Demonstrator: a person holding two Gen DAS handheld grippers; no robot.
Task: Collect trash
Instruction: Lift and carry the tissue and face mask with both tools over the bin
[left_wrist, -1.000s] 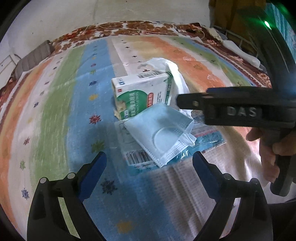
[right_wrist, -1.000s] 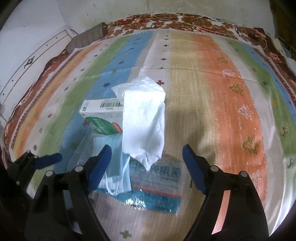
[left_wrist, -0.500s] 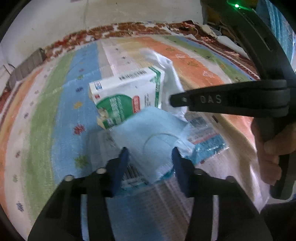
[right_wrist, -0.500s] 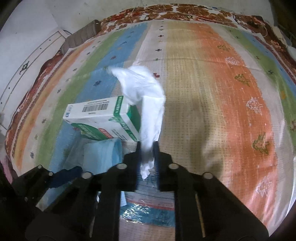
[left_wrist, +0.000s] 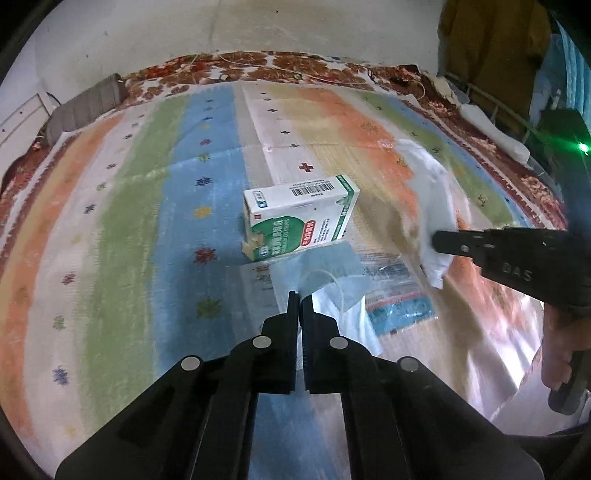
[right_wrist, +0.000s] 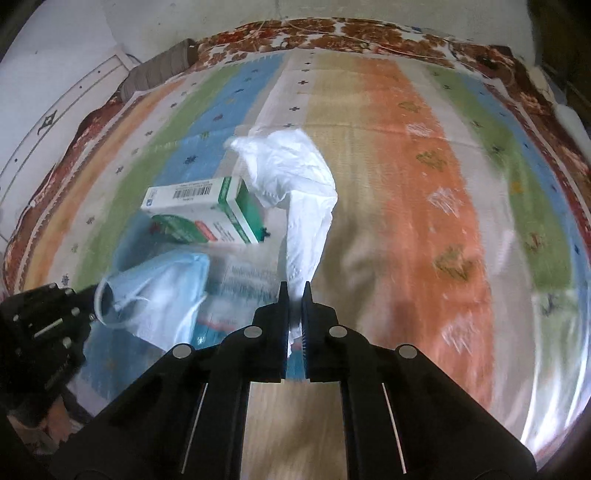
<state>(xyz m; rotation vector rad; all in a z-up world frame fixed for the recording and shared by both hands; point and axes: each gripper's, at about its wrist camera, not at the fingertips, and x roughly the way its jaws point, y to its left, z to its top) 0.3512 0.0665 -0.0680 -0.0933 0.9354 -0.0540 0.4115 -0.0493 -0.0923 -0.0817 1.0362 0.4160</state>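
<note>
My left gripper (left_wrist: 300, 295) is shut on a light blue face mask (left_wrist: 321, 271) and holds it just above the striped mat; the mask also shows in the right wrist view (right_wrist: 162, 291). My right gripper (right_wrist: 294, 291) is shut on a white crumpled tissue (right_wrist: 299, 192) that hangs lifted; in the left wrist view the tissue (left_wrist: 430, 206) is at the right, held by the right gripper (left_wrist: 437, 242). A green and white carton (left_wrist: 301, 216) lies on the mat, also in the right wrist view (right_wrist: 207, 210). A clear plastic wrapper with blue print (left_wrist: 395, 295) lies flat beneath.
A striped mat (left_wrist: 147, 221) covers the surface, over a red floral cloth (left_wrist: 258, 66) at the far edge. A grey ribbed object (left_wrist: 85, 107) sits at the far left corner. A wall stands behind.
Both grippers have closed: the left on the blue mask, the right on the white tissue. Both items have lifted off the pile, and the tissue has moved right, away from the carton.
</note>
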